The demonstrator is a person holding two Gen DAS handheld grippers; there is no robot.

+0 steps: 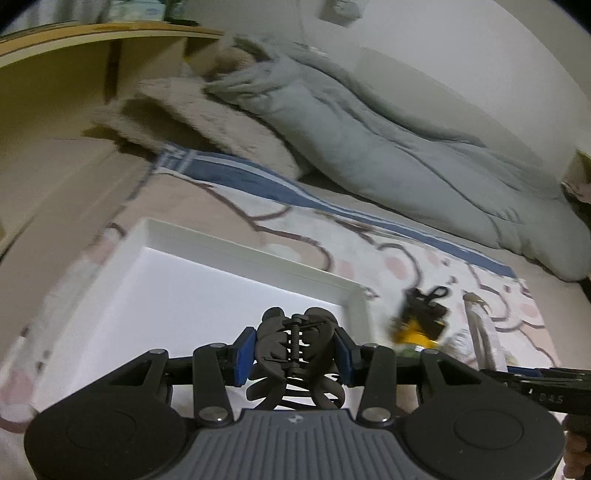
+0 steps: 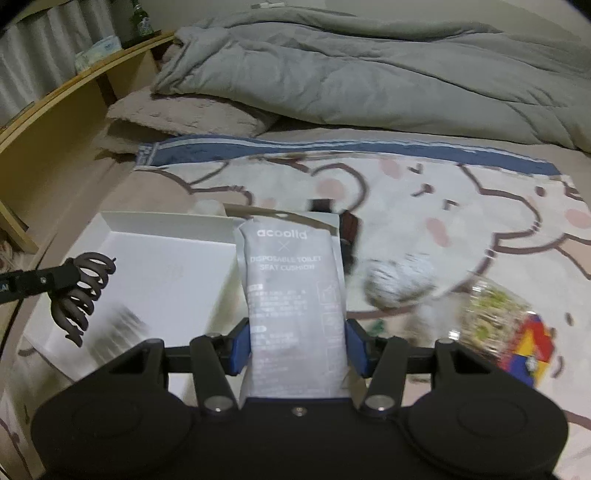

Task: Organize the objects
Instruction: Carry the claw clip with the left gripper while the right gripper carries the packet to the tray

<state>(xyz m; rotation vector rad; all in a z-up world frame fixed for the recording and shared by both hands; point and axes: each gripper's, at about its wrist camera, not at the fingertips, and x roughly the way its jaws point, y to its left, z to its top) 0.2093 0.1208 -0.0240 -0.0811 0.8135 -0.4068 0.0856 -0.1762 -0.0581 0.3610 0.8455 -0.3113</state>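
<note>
Hovering over the white tray [image 1: 184, 236], the left gripper [image 1: 295, 354] clamps a dark hair claw clip [image 1: 295, 350] between its blue pads. Beside the tray's right edge, the right gripper [image 2: 298, 347] pinches a grey disposable toilet seat cushion packet [image 2: 295, 295] upright. Other items lie blurred on the cartoon blanket [image 2: 461, 206] right of the tray, near a colourful cube [image 2: 532, 347].

Grey duvet [image 2: 369, 74] & beige pillow [image 2: 192, 114] on bed, cartoon blanket [image 2: 461, 206], wooden headboard shelf [image 2: 74, 85] w/ green bottle [image 2: 142, 22].
</note>
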